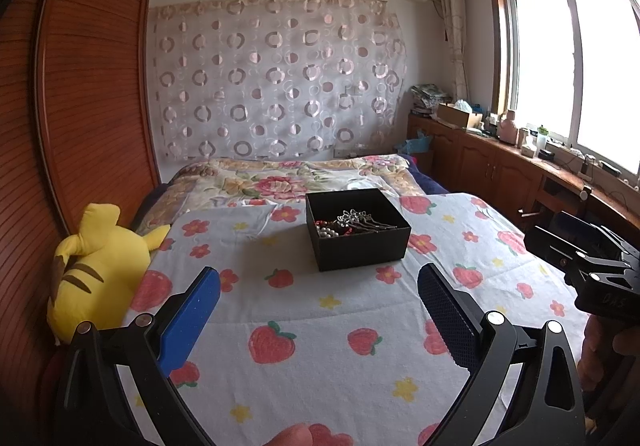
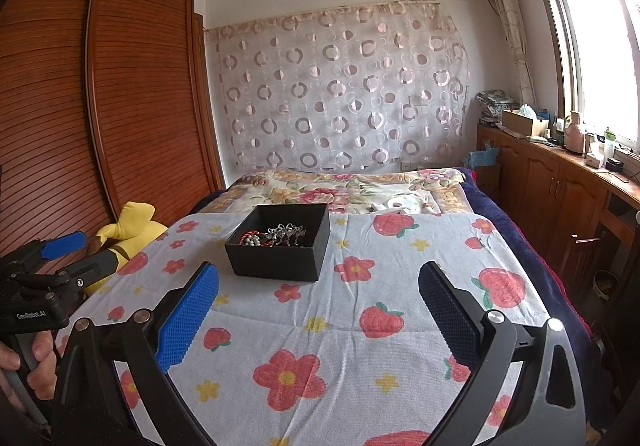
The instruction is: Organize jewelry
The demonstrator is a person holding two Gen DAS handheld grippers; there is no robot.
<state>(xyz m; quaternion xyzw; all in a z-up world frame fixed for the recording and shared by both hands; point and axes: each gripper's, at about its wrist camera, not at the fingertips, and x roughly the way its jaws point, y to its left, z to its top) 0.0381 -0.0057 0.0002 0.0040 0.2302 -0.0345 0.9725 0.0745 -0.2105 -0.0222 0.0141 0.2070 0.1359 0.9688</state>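
- We see both pairs of fingers spread wide, empty: left gripper (image 1: 319,294), right gripper (image 2: 319,292).
- Ahead of them sits an open black box (image 1: 357,228) holding tangled jewelry (image 1: 348,225): silver pieces, pearls, red beads.
- It rests on the strawberry-print blanket (image 2: 340,346) on the bed, apart from all fingers.

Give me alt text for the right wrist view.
An open black box holding tangled jewelry sits on a strawberry-print blanket on a bed, ahead of the open, empty right gripper. The left gripper, held in a hand, shows at the left edge, near a yellow plush toy.
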